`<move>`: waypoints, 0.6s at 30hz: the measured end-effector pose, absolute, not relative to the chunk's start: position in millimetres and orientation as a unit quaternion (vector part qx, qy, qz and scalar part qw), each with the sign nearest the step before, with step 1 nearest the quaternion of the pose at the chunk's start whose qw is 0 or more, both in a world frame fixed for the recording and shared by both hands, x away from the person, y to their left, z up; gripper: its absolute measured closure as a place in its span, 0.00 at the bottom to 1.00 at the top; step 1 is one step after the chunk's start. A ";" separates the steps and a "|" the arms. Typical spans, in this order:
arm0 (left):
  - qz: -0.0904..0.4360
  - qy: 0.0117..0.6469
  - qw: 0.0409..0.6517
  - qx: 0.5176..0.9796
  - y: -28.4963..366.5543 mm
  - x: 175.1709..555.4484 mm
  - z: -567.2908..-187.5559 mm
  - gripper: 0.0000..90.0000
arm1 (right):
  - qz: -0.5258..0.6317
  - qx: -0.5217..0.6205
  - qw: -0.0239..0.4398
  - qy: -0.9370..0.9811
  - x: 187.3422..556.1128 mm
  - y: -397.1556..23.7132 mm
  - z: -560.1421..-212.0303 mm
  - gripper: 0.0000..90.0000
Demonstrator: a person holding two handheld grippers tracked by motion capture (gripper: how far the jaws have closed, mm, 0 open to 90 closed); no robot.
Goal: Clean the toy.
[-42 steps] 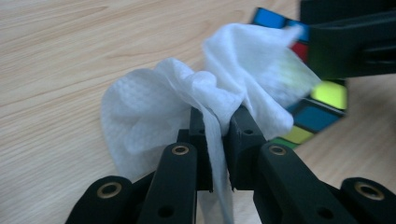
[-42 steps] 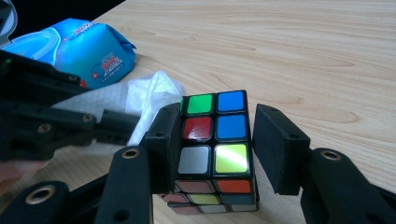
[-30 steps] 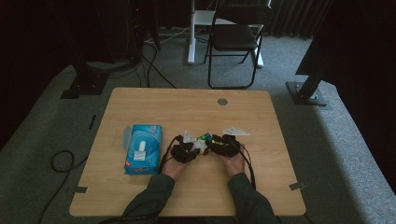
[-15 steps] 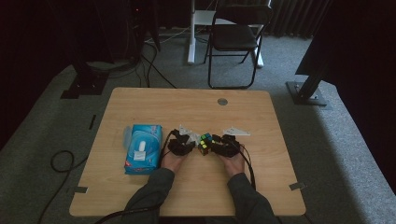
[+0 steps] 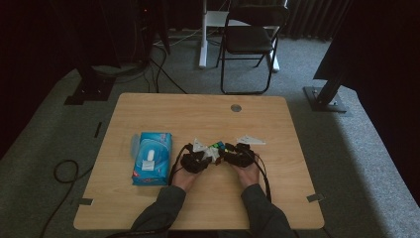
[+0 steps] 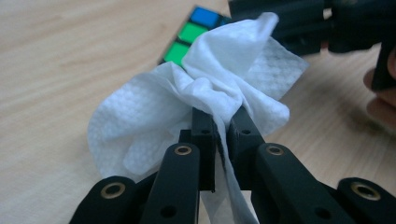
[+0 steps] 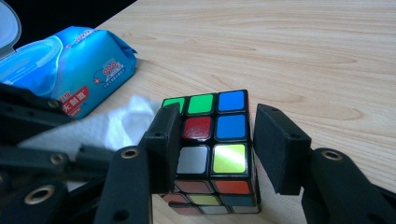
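Your left gripper (image 6: 217,133): fingers pinched tight on white wipe (image 6: 205,88), bunched for rubbing. Your right gripper (image 7: 212,149): fingers squeeze puzzle cube (image 7: 212,140) sides, holding it steady on desk (image 5: 277,124), middle of high view. Wipe pack (image 5: 151,157) waits at left.

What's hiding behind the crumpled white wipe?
Behind the white wipe pinched by the left gripper sits the puzzle cube. Two green stickers and a blue one peek out; the rest is covered.

We count one multicoloured plastic puzzle cube (image 7: 212,144), one crumpled white paper wipe (image 6: 201,98), one blue plastic pack of wipes (image 5: 152,157), one wooden table (image 5: 163,111) and one black folding chair (image 5: 250,37).
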State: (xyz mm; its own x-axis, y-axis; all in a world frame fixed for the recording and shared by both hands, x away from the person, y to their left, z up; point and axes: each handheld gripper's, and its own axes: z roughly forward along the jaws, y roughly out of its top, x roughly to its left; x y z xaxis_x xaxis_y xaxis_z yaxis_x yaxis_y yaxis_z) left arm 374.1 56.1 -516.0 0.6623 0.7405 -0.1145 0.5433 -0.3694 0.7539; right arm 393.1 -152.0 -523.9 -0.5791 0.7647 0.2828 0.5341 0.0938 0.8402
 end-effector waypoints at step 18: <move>0.104 0.394 0.373 0.833 42.8 364.3 -535.5 0.92 | 0.508 0.447 0.112 0.728 392.9 -152.4 -524.5 0.58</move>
